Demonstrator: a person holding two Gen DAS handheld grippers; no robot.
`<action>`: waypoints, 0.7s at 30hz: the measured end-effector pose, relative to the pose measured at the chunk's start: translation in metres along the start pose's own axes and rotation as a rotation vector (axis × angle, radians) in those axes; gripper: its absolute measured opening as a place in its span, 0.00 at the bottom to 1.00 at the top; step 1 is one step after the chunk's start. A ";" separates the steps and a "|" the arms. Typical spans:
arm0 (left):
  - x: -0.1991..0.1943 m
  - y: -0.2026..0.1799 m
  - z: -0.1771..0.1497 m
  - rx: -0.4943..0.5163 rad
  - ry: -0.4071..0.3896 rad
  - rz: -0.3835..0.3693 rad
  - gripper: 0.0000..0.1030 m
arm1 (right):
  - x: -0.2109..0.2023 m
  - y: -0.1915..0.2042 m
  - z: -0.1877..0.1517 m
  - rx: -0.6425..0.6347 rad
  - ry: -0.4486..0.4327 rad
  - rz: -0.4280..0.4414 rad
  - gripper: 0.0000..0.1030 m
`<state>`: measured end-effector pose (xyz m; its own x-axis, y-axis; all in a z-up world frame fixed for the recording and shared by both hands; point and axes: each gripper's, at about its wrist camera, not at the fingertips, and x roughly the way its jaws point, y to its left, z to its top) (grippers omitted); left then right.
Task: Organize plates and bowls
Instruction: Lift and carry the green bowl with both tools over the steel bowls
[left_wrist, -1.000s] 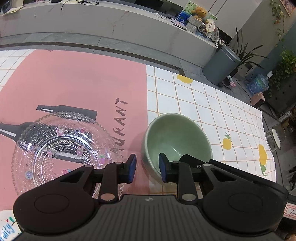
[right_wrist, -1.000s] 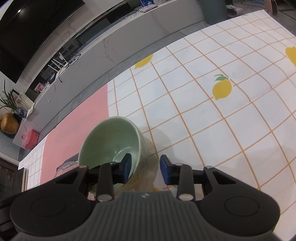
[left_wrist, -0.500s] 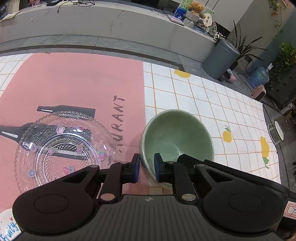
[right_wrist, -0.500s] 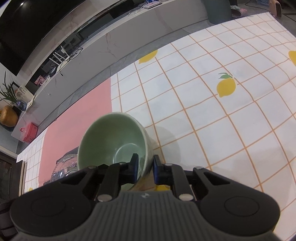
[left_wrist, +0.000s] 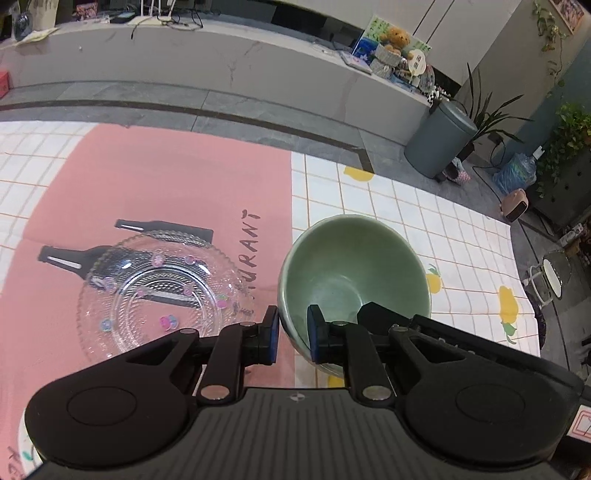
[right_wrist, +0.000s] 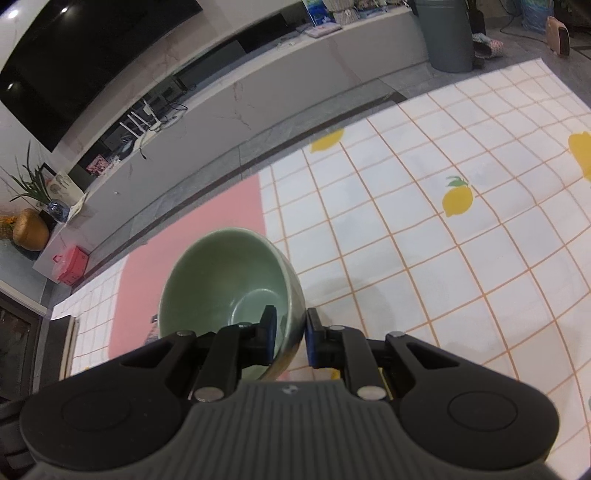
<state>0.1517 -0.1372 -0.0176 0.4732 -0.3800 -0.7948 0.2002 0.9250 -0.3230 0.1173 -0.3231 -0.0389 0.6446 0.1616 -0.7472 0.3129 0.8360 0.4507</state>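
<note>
While both sets of fingers are clamped on the rim of the green bowl (left_wrist: 354, 277), the relation that matters for the next move is where the glass plate (left_wrist: 162, 291) lies from that bowl. In the left wrist view the plate sits just beside the bowl, on its left, flat on the pink mat (left_wrist: 166, 184), and the two do not touch. The left gripper (left_wrist: 291, 334) pinches the bowl's near wall on the side facing the plate, one finger outside the wall and one inside. The right gripper (right_wrist: 289, 338) pinches the near wall on the bowl's far side from the plate, again one finger inside and one outside.

The bowl stands upright, mouth up, over the seam where the pink mat meets the lemon-print cloth (right_wrist: 443, 240) on the counter. Whether its base is touching the cloth I cannot tell, since the fingers and gripper bodies hide its underside in both views.

If the bowl is meant to go onto the plate, my reading is that the carry runs sideways toward the plate's side, with the left hand leading and the right following. Being round, the bowl has no long axis to line up, so only its centre needs to meet the plate's centre. With the rim held at two points on the near side, the far side could dip during the carry, so the two hands should travel level and together.
</note>
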 end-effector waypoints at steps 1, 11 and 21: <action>-0.005 -0.001 0.000 0.002 -0.007 0.001 0.16 | -0.006 0.002 -0.001 -0.005 -0.008 0.005 0.14; -0.040 -0.005 -0.017 -0.012 -0.046 -0.015 0.16 | -0.049 0.015 -0.017 -0.042 -0.047 0.016 0.14; -0.073 -0.005 -0.041 -0.007 -0.095 -0.025 0.17 | -0.083 0.020 -0.037 -0.079 -0.071 0.035 0.14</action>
<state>0.0815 -0.1137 0.0207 0.5476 -0.4015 -0.7341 0.2069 0.9151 -0.3461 0.0439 -0.3002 0.0140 0.7028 0.1565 -0.6940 0.2352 0.8695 0.4343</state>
